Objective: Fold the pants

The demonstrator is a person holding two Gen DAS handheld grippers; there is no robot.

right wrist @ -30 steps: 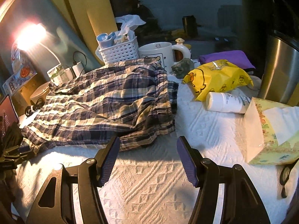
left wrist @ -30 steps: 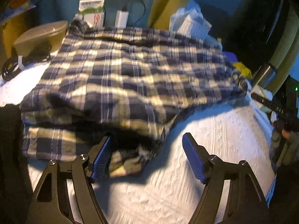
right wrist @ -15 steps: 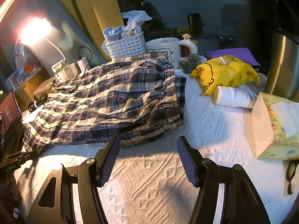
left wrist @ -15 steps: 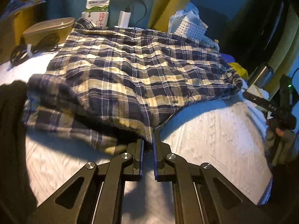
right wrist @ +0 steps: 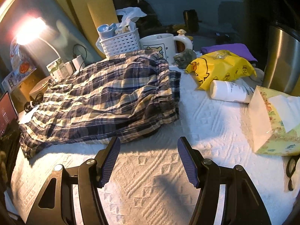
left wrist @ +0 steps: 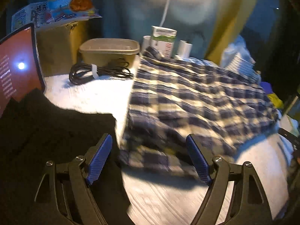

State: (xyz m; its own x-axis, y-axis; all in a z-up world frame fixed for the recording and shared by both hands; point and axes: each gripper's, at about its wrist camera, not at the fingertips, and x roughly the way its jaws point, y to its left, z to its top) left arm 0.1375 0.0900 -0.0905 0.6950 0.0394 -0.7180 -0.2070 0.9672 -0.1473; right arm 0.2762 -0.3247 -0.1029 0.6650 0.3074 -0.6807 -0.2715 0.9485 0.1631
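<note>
- Left gripper point(left wrist: 149, 157): jaws spread wide, holding nothing; the near hem end of the plaid pants point(left wrist: 196, 101) lies between and just ahead of the fingers.
- Right gripper point(right wrist: 148, 159): jaws likewise spread and empty, above the white textured cloth point(right wrist: 150, 178), just short of the pants' point(right wrist: 105, 97) near edge.
- Pants lie lengthwise, seemingly already doubled leg on leg; left view is motion-blurred, so layer count uncertain.
- Step judged: take the hem end for the next fold. Pinch every layer together at the edge, lift low, carry toward the waistband point(right wrist: 168, 86), keep edges square.
- Containers: white basket point(right wrist: 121, 43) holds tissue and small packets; tan lidded tub point(left wrist: 109, 50), contents unseen; mug point(right wrist: 161, 45), interior hidden; tissue box point(right wrist: 271, 118) with a sheet protruding.
</note>
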